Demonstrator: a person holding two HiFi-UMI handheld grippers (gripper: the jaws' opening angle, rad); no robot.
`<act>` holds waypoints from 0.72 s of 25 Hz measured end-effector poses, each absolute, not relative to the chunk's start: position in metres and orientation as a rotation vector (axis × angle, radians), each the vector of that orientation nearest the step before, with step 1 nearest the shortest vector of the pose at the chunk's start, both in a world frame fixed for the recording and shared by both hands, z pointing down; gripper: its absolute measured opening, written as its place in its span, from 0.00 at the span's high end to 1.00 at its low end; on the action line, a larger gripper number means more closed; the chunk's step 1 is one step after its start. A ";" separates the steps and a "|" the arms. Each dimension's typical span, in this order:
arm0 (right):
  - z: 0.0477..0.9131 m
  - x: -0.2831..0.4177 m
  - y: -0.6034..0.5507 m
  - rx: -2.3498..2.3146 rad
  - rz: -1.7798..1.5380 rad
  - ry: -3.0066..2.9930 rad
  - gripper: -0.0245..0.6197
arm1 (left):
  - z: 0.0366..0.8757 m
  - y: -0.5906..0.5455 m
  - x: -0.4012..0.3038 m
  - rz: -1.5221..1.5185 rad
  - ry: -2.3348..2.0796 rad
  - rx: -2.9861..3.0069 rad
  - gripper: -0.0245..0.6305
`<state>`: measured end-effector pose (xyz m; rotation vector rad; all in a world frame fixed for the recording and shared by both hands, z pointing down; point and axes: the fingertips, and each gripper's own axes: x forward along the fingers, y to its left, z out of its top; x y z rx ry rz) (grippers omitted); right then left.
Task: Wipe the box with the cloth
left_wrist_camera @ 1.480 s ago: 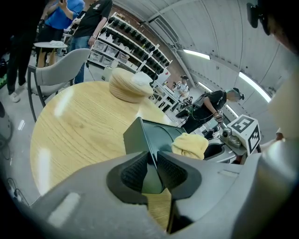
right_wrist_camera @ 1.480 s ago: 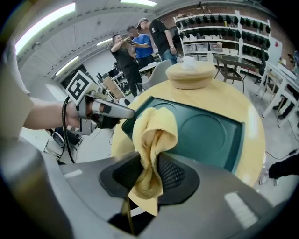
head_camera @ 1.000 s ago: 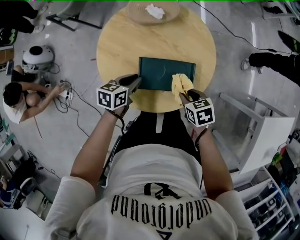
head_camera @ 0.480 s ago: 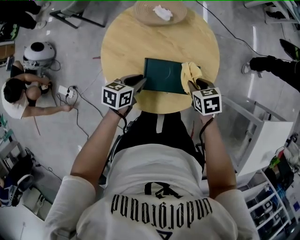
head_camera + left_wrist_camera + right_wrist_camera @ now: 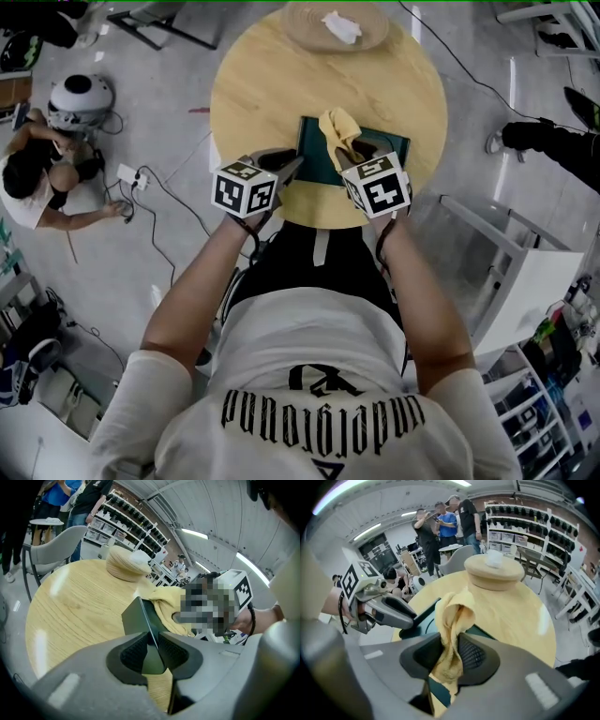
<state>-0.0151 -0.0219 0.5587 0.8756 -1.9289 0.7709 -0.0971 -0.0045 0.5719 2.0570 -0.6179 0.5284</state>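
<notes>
While the left hand-held gripper (image 5: 286, 165) — jaws just opening — grasps the flat dark-green box (image 5: 388, 149) on the round wooden surface (image 5: 262, 84), the right hand-held gripper (image 5: 349, 156) clenches yellow cloth (image 5: 335, 126) over it, mid-wipe; next, sweep right.

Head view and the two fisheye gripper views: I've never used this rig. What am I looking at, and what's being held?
There is no robot here: a person holds hand tongs in each hand. The head view looks down from the person's head, and each gripper view looks along one pair of tongs. On the round wooden table lies a dark green box, and a wooden dish sits at the far edge. The left tongs pinch the box's edge. Their jaws have just been opening slightly, with that edge between them. The right tongs are shut on the yellow cloth, over the box.
</notes>
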 end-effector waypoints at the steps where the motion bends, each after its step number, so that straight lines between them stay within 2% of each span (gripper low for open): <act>1: 0.560 -0.027 -0.023 0.854 0.753 -1.939 0.80 | 0.572 -0.005 -0.097 0.528 -0.616 2.058 0.83; 7: 0.561 -0.057 -0.016 0.807 0.757 -1.974 0.80 | 0.573 -0.004 -0.096 0.531 -0.623 2.074 0.83; 18: 0.557 -0.021 0.008 0.858 0.789 -1.929 0.80 | 0.574 -0.004 -0.101 0.529 -0.621 2.073 0.83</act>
